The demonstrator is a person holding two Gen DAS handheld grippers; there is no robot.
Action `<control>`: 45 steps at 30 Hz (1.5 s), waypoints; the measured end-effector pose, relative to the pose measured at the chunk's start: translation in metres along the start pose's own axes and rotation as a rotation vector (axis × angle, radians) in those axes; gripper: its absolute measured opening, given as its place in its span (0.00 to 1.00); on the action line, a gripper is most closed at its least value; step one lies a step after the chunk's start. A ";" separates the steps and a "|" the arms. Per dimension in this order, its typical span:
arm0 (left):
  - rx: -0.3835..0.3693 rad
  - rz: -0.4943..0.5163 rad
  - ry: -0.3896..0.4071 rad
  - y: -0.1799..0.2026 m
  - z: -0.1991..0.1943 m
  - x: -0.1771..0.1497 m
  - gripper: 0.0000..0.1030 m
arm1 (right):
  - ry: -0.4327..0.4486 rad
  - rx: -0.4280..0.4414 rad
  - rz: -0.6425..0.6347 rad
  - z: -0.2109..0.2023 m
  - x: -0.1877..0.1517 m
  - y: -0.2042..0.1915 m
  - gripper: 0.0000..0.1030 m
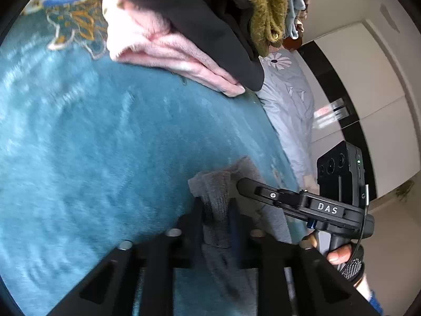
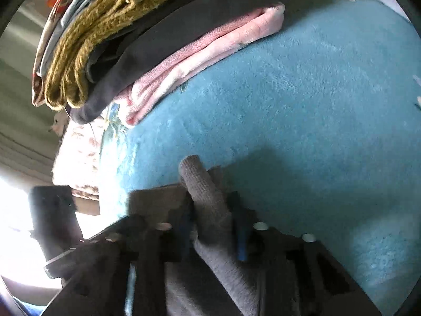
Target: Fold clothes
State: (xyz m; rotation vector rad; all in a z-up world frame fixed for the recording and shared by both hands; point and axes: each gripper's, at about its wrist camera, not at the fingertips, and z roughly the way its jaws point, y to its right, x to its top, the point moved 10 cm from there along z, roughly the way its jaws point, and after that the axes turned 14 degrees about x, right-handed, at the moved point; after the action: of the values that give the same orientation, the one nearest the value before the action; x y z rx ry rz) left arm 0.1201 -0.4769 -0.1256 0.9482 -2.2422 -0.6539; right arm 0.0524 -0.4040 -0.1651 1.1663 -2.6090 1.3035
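A grey knit garment lies bunched on the teal fleece blanket (image 1: 105, 137). In the left wrist view my left gripper (image 1: 216, 210) is shut on a fold of the grey garment (image 1: 215, 189), which stands up between its fingers. My right gripper (image 1: 243, 185) comes in from the right, held by a hand (image 1: 339, 255), its tip at the same bunch of cloth. In the right wrist view the right gripper (image 2: 213, 220) is shut on a ridge of the grey garment (image 2: 202, 184), and more of the cloth trails back under the gripper body.
A pile of folded clothes sits at the far side of the blanket: a pink fleece (image 1: 158, 47) at the bottom, a dark garment (image 1: 200, 18) on it, an olive knit (image 1: 263, 2) on top. The bed's edge with a pale sheet (image 1: 292, 105) runs on the right, with white cupboards (image 1: 381, 100) beyond.
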 end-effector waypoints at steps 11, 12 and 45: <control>-0.005 -0.040 0.073 -0.003 -0.005 0.041 0.14 | 0.067 -0.060 -0.151 -0.006 0.058 -0.039 0.14; 0.009 -0.040 0.067 -0.007 -0.002 0.040 0.14 | 0.059 -0.069 -0.144 -0.001 0.058 -0.034 0.14; -0.128 0.464 -0.352 0.184 -0.041 -0.255 0.42 | 0.819 -0.331 0.570 -0.411 -0.386 0.046 0.56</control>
State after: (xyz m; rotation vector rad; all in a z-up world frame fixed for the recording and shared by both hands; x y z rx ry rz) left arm 0.2067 -0.1780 -0.0663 0.2395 -2.5632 -0.7779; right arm 0.1774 0.1349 -0.0462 -0.1813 -2.3840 1.0048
